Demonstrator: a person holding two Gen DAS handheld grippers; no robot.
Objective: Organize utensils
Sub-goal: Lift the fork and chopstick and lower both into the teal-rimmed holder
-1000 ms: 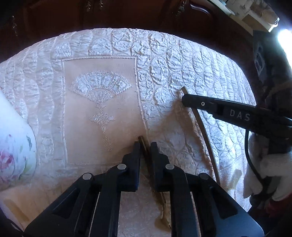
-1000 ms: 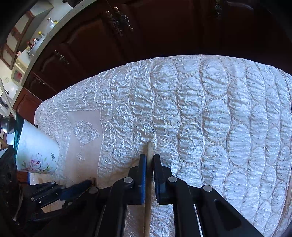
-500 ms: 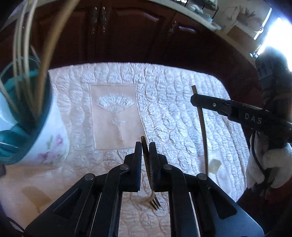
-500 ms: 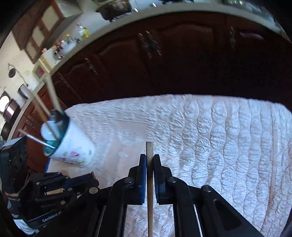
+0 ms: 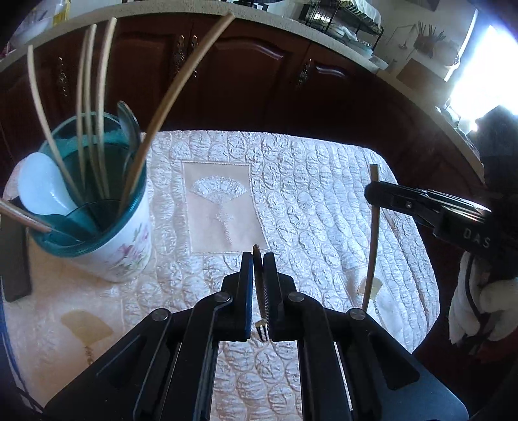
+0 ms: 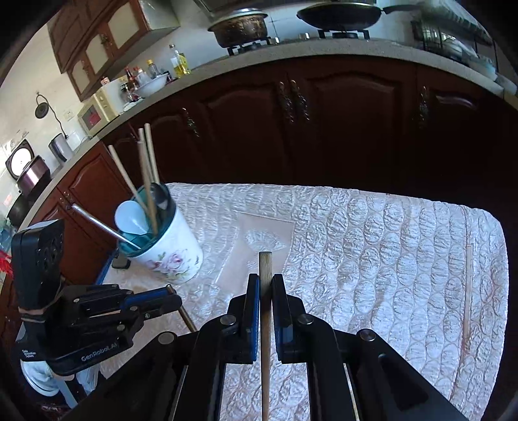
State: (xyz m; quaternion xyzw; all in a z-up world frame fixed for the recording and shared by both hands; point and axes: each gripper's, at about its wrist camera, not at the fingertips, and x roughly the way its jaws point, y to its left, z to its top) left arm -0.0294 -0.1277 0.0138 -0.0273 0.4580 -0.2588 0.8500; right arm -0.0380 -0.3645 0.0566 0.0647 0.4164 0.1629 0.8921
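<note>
- Hard daylight enters from a window [image 5: 485,61] at the upper right of the left wrist view, blown out to white glare.
- The quilted cloth [image 5: 307,200] shines, creases crisply lit.
- The cabinets [image 6: 323,123] behind sit in deep shadow.
- Fisheye bending curves the counter edge; corners go black.
- Focus is sharp, no motion blur.

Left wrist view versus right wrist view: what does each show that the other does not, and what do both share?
Only the left wrist view shows the fork gripped between the left tongs, its tines toward the camera, and the dish rack on the counter.

Only the right wrist view shows the stove pots, the microwave and a loose chopstick lying near the cloth's right edge.

Both show the floral cup of utensils, the quilted cloth, and the right tongs clamped on a chopstick.
</note>
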